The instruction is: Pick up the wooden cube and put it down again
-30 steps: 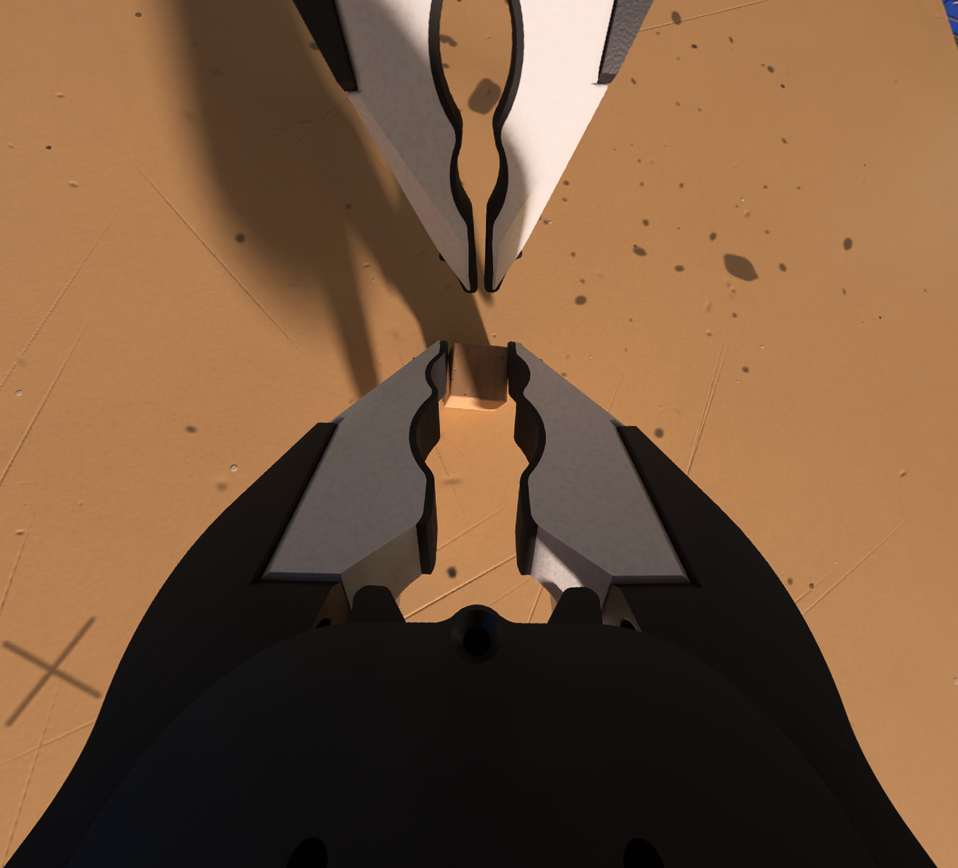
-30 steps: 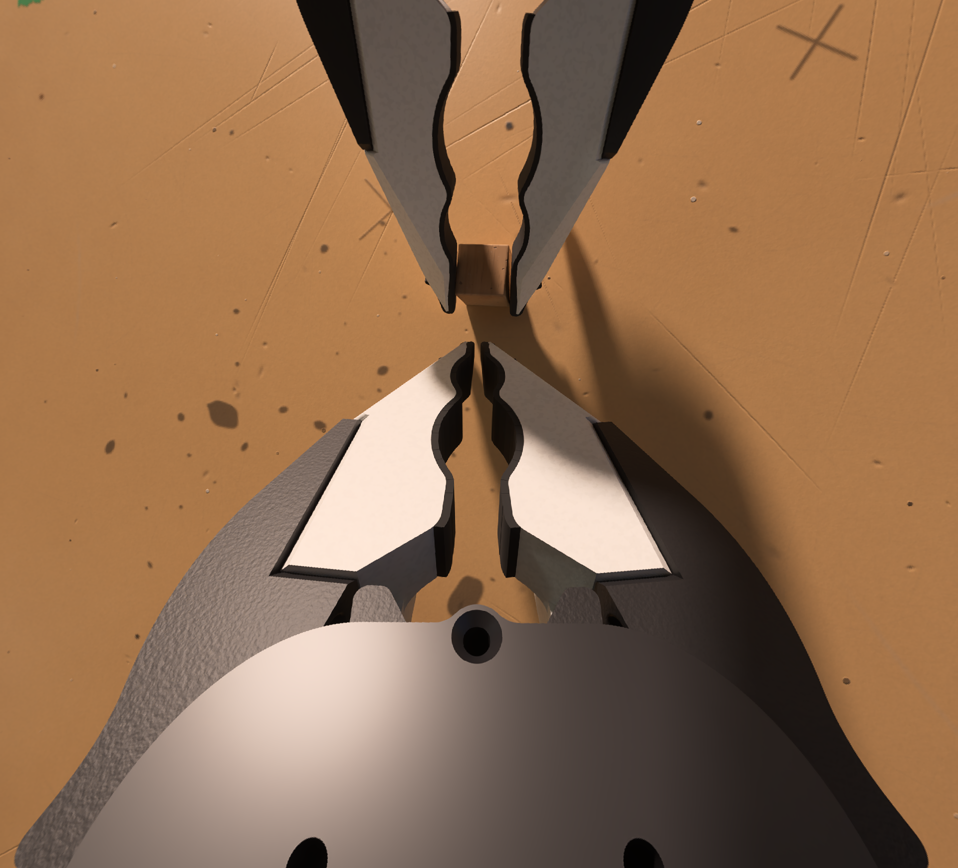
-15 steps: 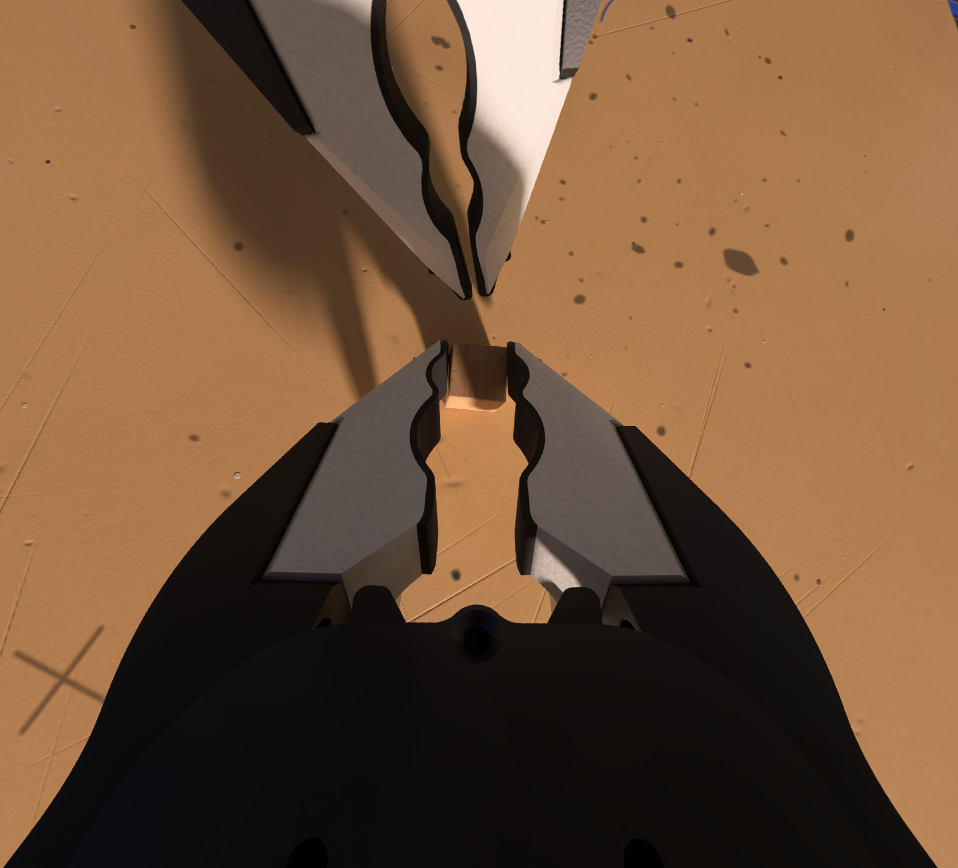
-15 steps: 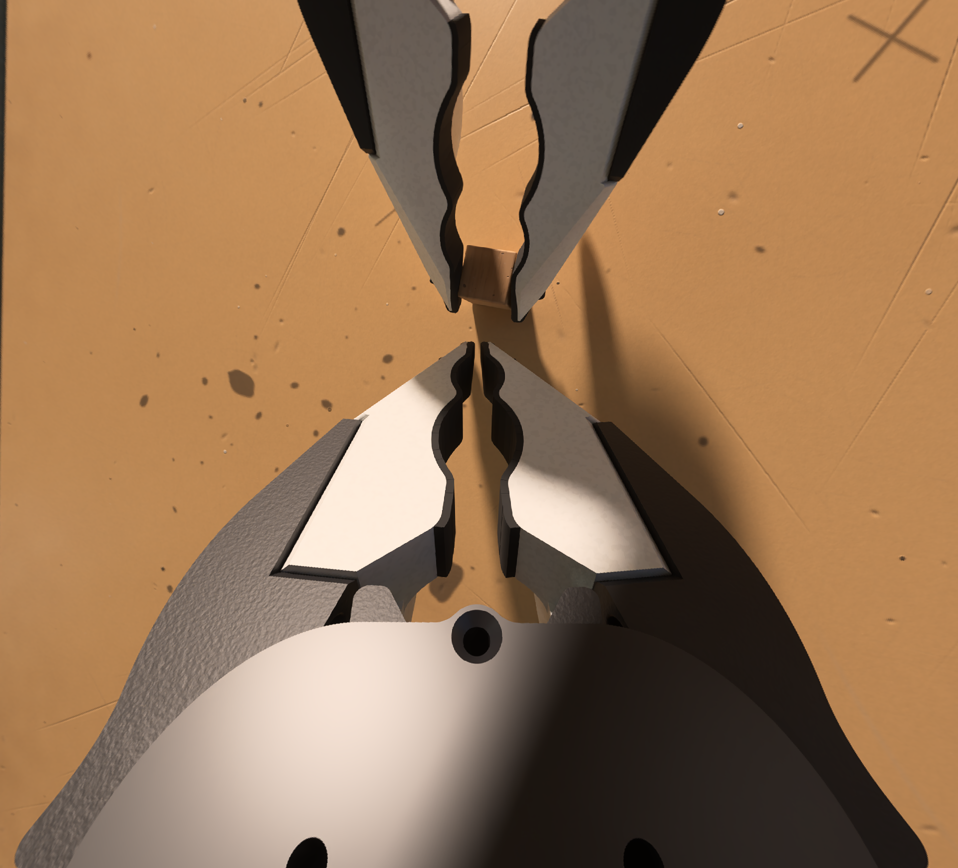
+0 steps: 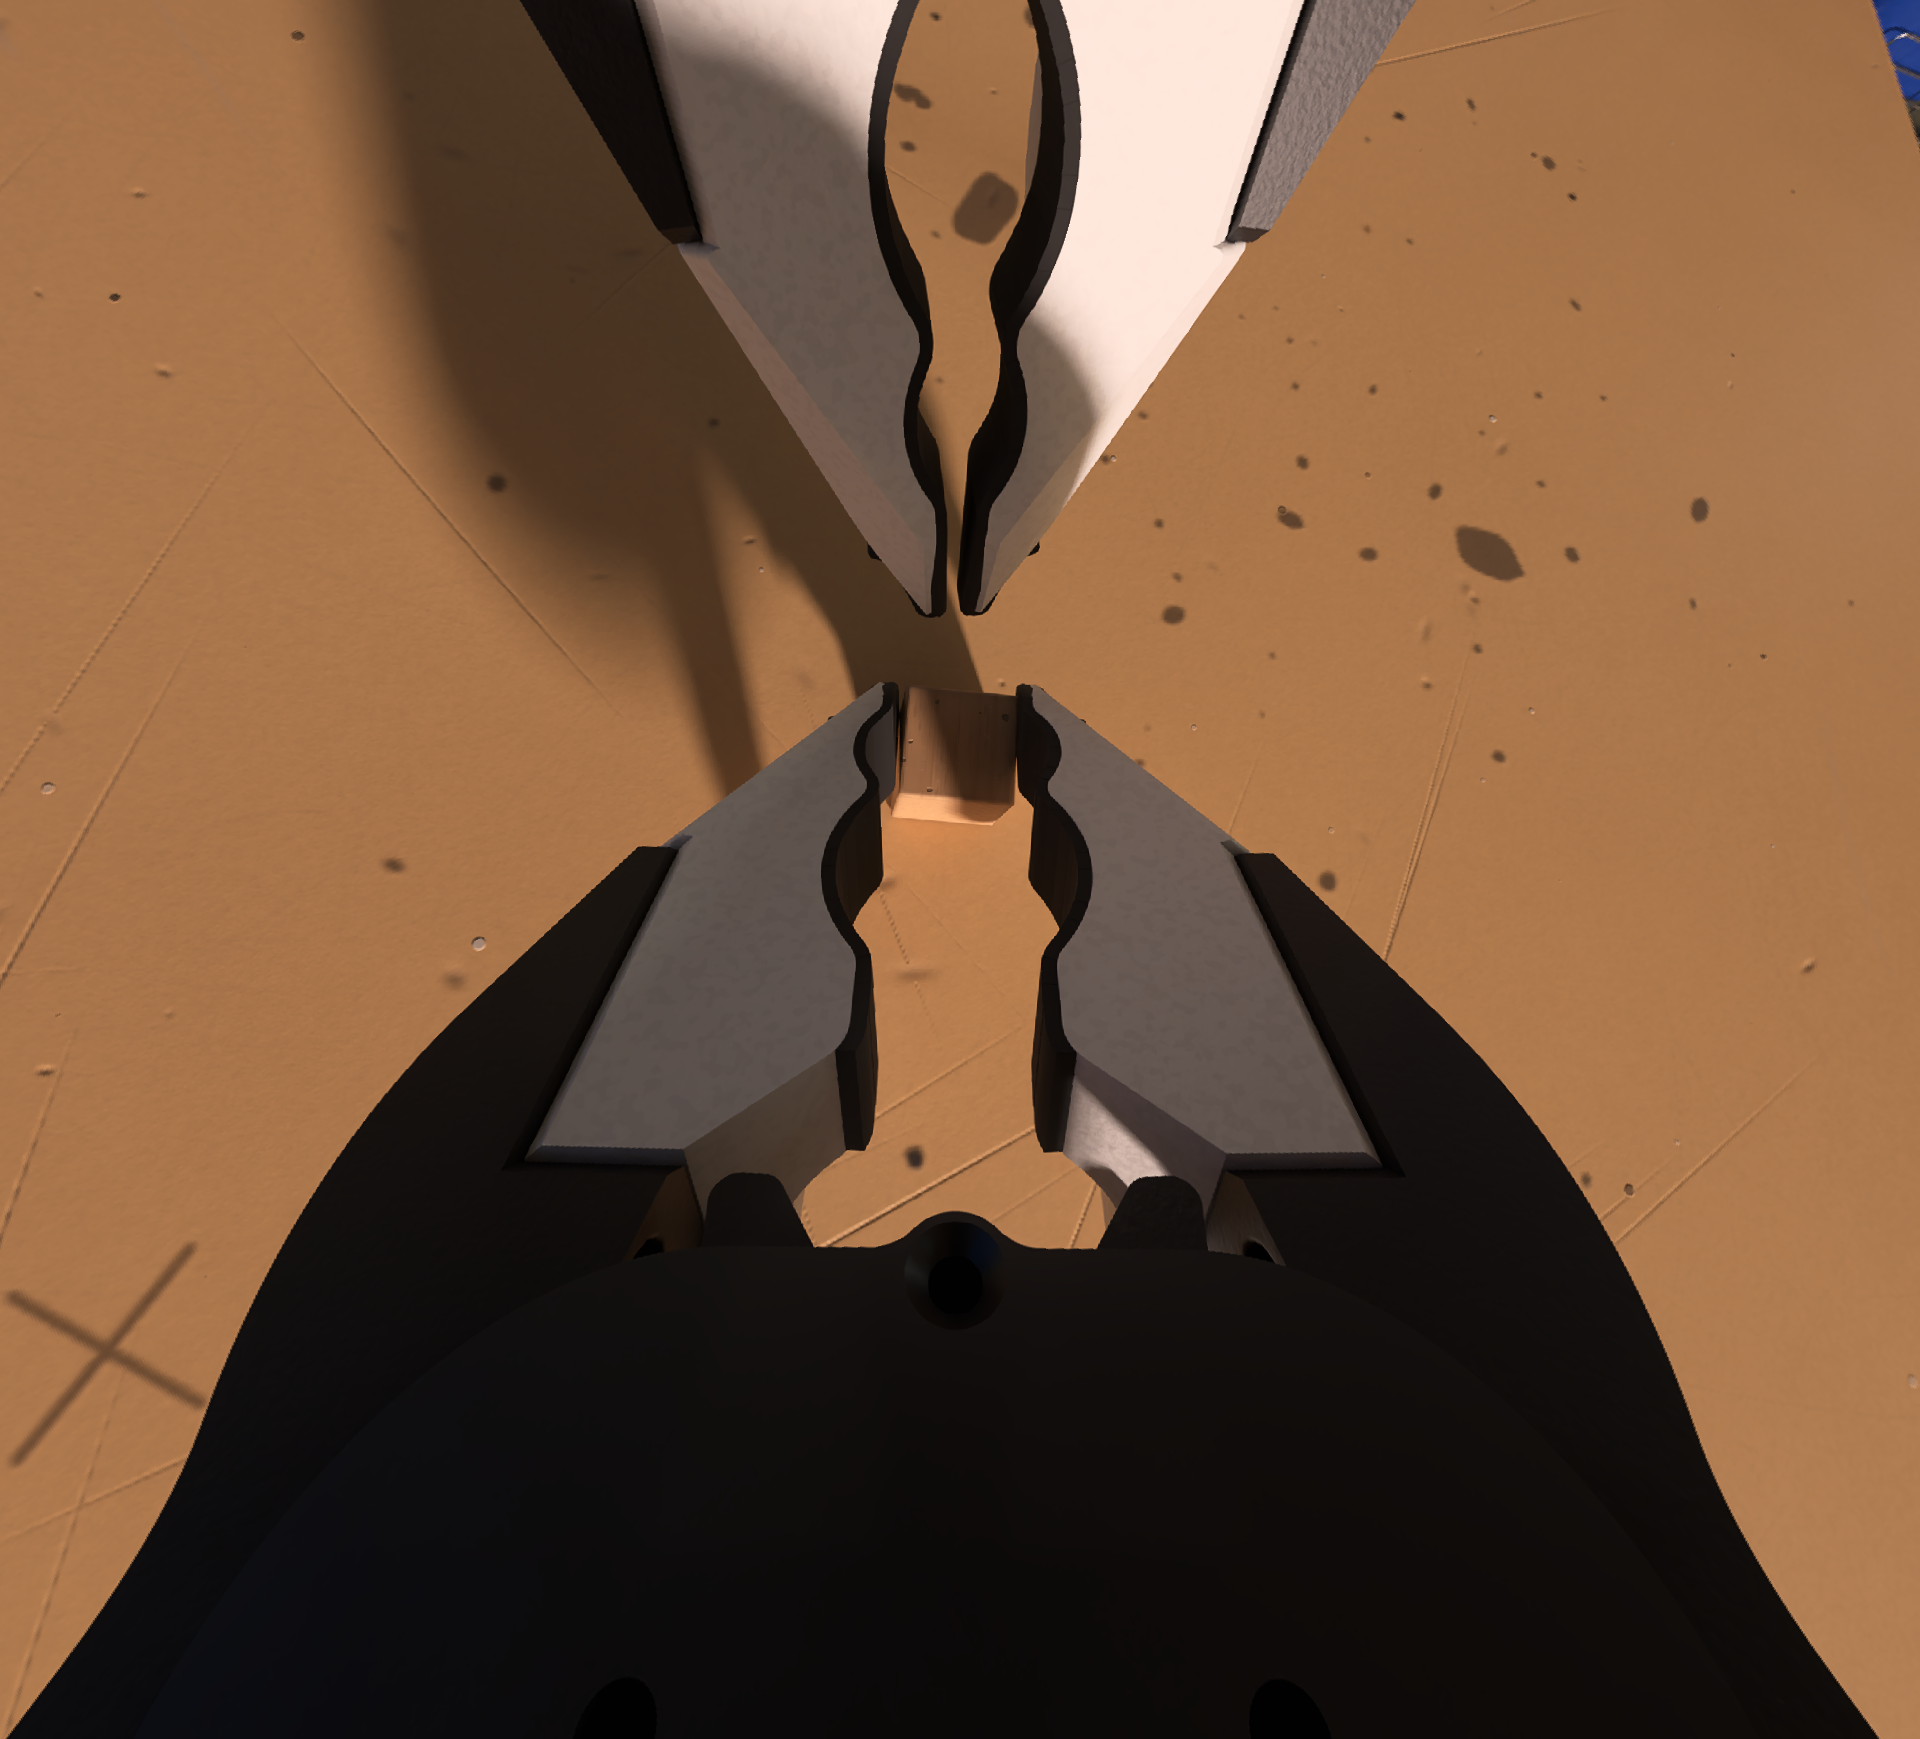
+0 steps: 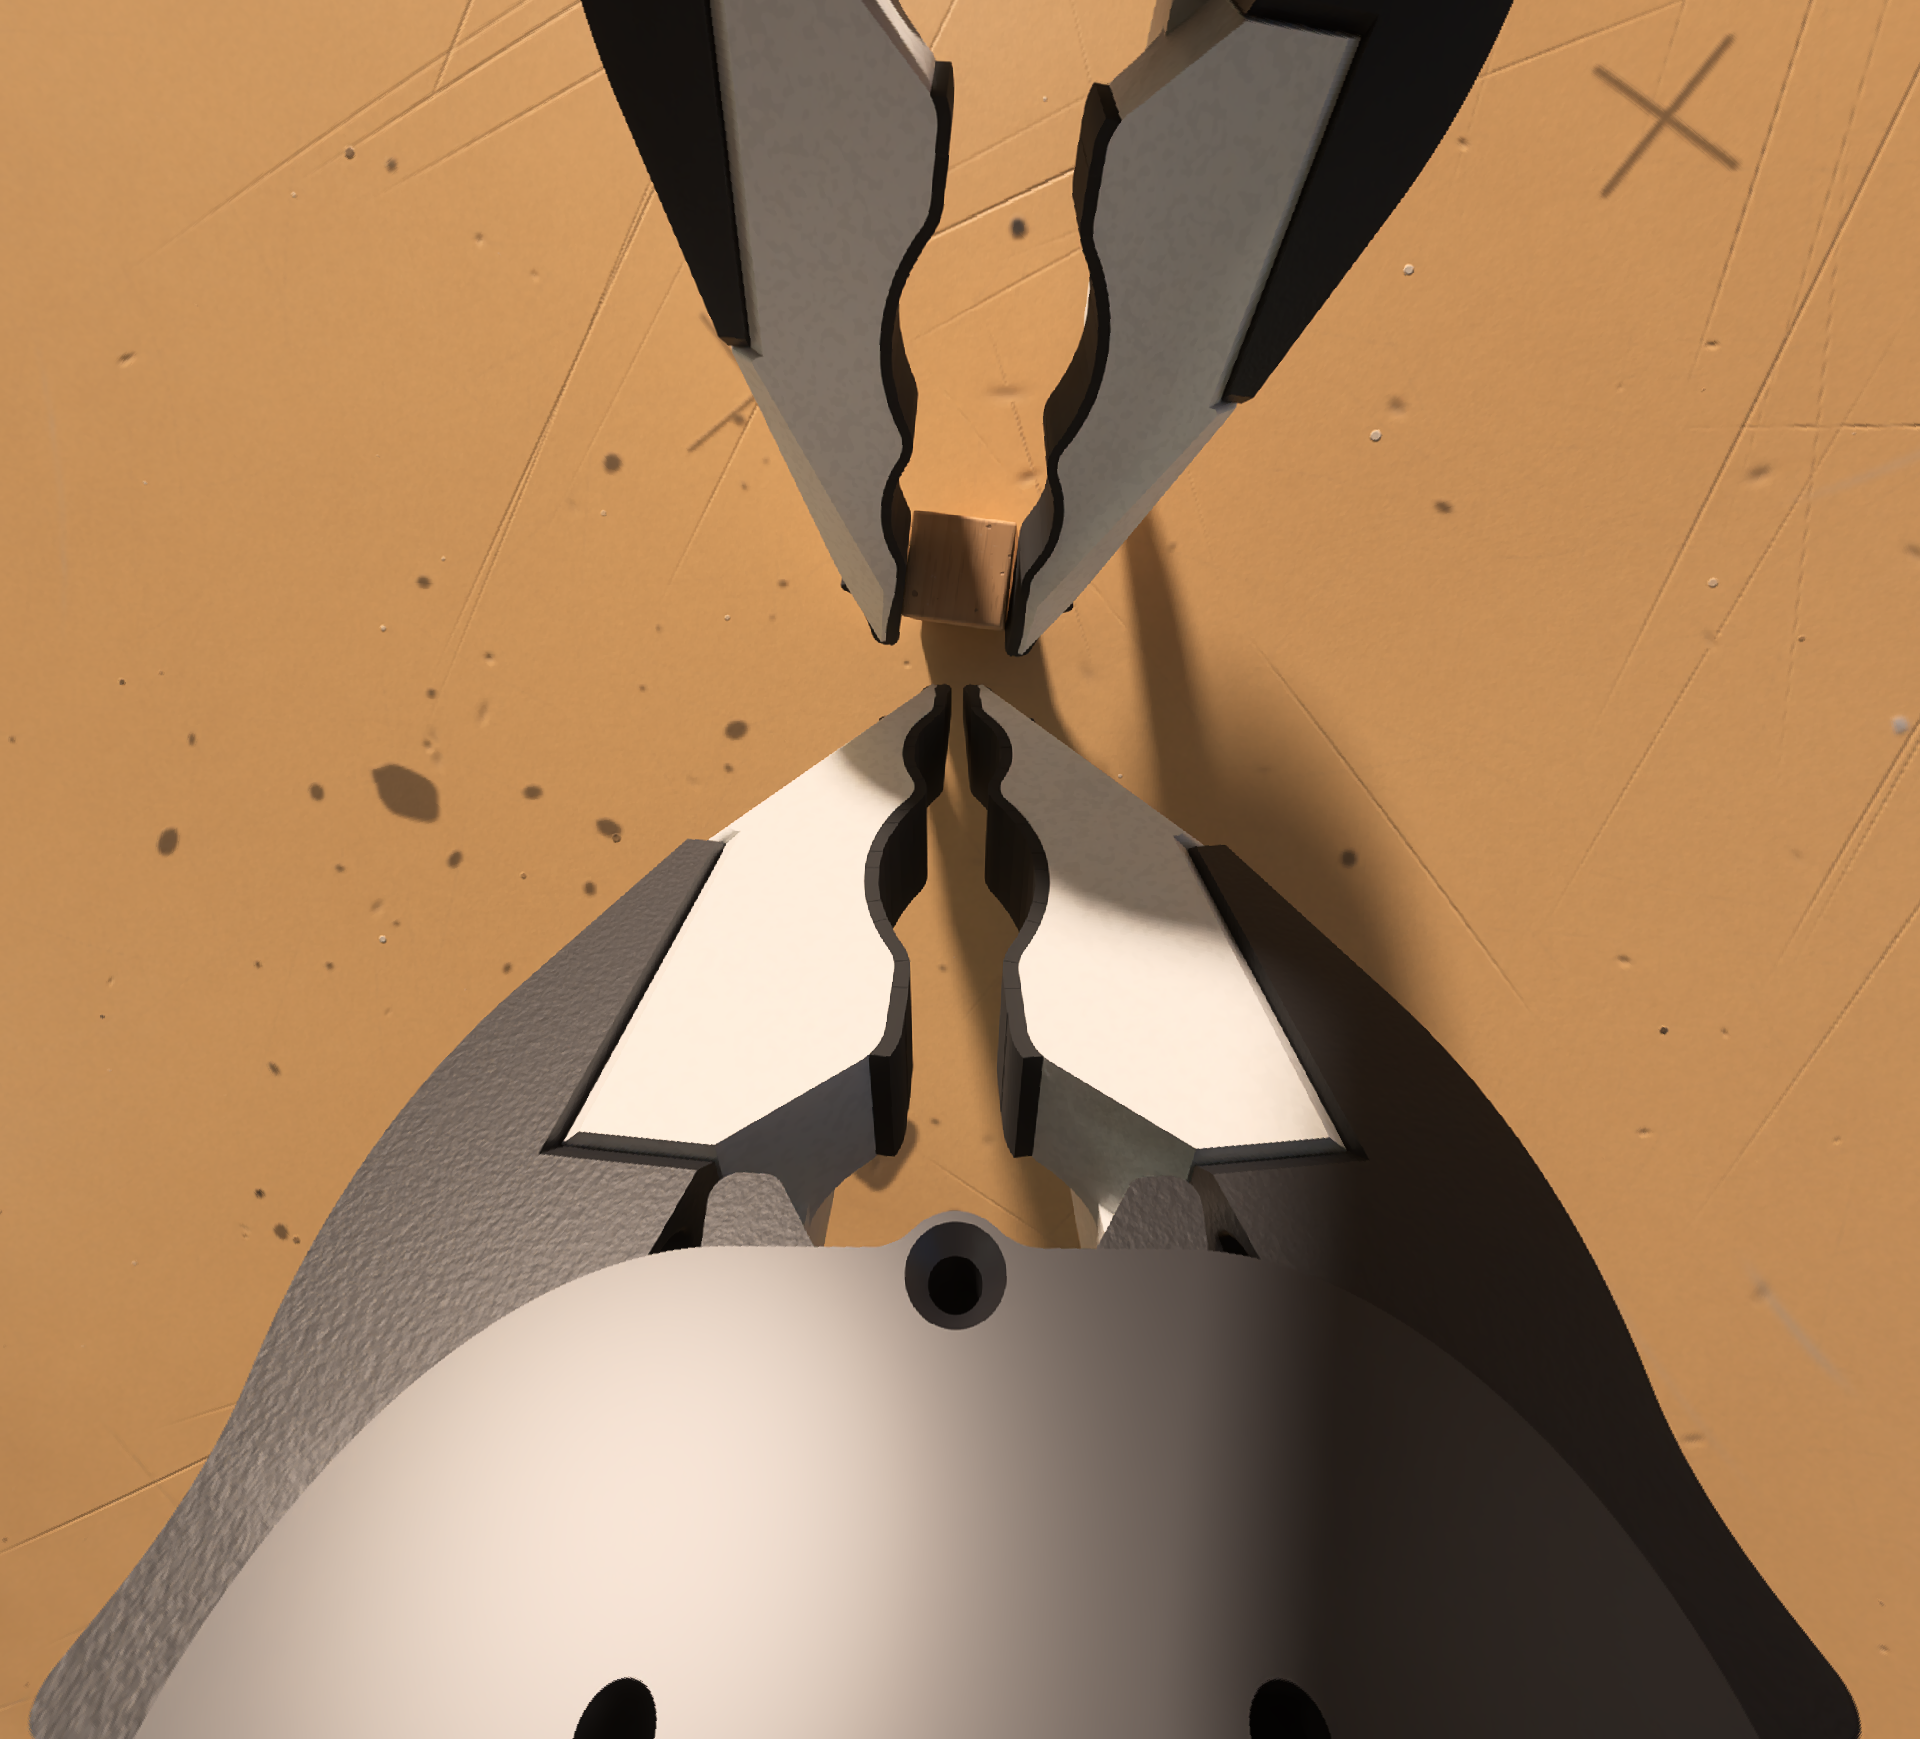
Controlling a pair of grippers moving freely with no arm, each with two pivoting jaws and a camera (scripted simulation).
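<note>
Between the left gripper's (image 5: 956, 702) tips: cube (image 5: 954, 759), clamped, over the table (image 5: 312, 650). The right gripper (image 5: 951, 603) faces it, near, jaws together, empty. Risk: a bump from those tips could twist the cube loose.

Right wrist view: right gripper (image 6: 956, 697) closed; cube (image 6: 958, 569) sits square between the left gripper's (image 6: 954, 640) fingers. No long axis.

The desk (image 5: 1558, 858) was brown, scratched and speckled with dark spots; hard light cast sharp shadows across it.
</note>
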